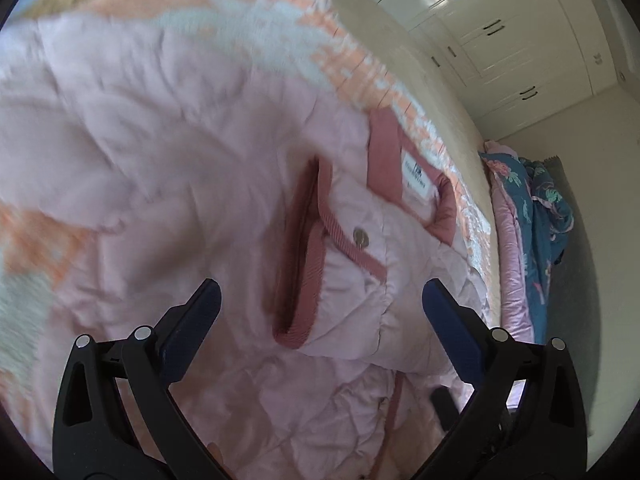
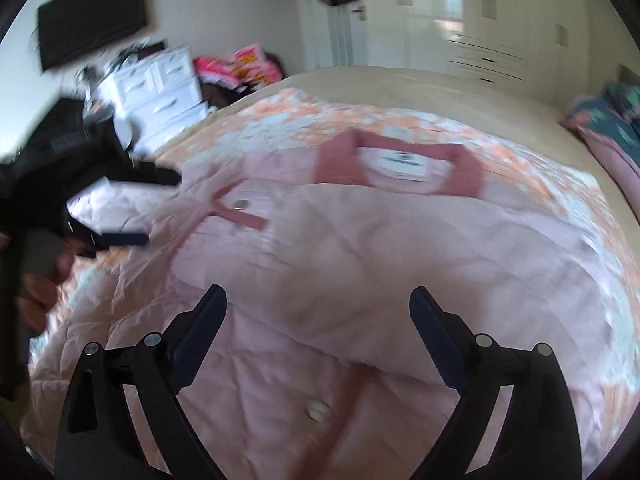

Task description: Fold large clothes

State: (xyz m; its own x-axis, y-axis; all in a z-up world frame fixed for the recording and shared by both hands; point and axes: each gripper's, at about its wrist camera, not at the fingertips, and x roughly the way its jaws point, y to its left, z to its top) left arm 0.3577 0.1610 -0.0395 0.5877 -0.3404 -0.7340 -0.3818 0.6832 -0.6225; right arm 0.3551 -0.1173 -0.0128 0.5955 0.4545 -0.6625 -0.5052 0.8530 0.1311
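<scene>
A large pale pink padded jacket (image 1: 192,168) lies spread on the bed, with a darker pink collar (image 1: 386,156), a white label and a snap button. In the right wrist view the jacket (image 2: 380,248) fills the middle, collar (image 2: 400,164) at the far side. My left gripper (image 1: 322,292) is open and empty, hovering over the jacket near a dark-pink-edged pocket or cuff. It also shows in the right wrist view (image 2: 158,206) at the left, open, above the jacket's left side. My right gripper (image 2: 318,300) is open and empty above the jacket's near part.
The bed has an orange-and-white patterned cover (image 2: 312,120) and a beige edge (image 1: 404,36). Blue floral bedding (image 1: 536,216) is piled at the bed's head. White wardrobes (image 1: 500,32) stand behind. A white drawer unit (image 2: 160,84) and dark screen (image 2: 92,20) stand at the far left.
</scene>
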